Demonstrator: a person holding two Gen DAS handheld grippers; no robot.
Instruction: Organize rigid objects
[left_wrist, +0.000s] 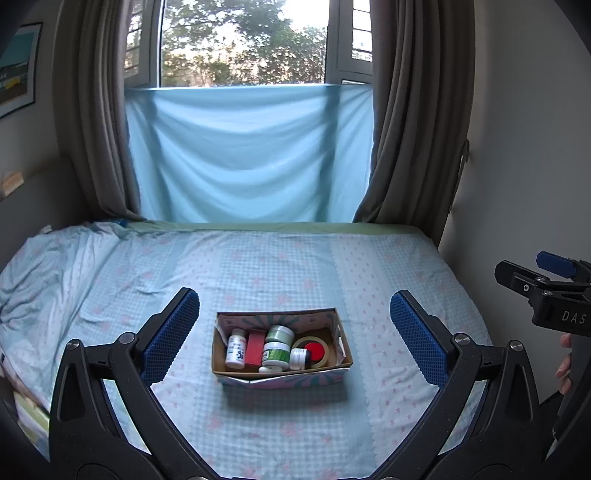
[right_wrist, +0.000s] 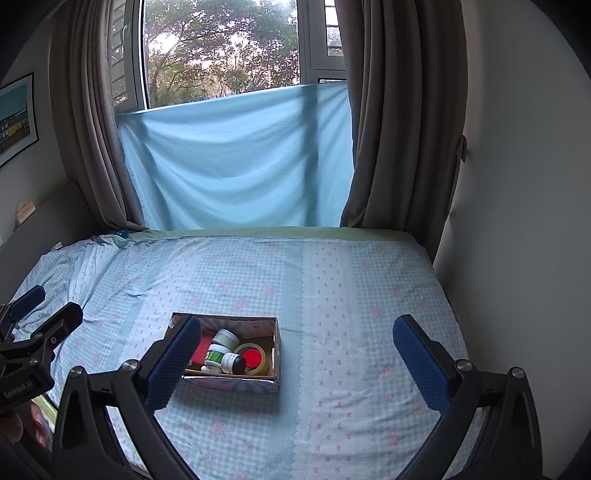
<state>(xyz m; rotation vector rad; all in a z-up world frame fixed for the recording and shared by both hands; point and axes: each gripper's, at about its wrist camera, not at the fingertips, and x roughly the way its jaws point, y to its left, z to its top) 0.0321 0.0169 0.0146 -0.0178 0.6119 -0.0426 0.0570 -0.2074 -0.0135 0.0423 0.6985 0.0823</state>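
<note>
A cardboard box (left_wrist: 258, 373) sits on the checked bedsheet (left_wrist: 369, 277), holding a white pill bottle (left_wrist: 235, 349), a red block (left_wrist: 255, 349), two green-labelled jars (left_wrist: 279, 334), a dark-capped bottle (left_wrist: 300, 359) and a tape roll (left_wrist: 316, 350) with a red lid inside it. The left tongs (left_wrist: 294, 332) stand wide and empty, the box centred between the fingers toward 12 o'clock. The right tongs (right_wrist: 297, 360) are also wide and empty; the box (right_wrist: 236, 380) lies at about 10 o'clock, just behind the left finger (right_wrist: 173, 362).

Two green jars (left_wrist: 279, 334), one box (left_wrist: 343, 339)
</note>
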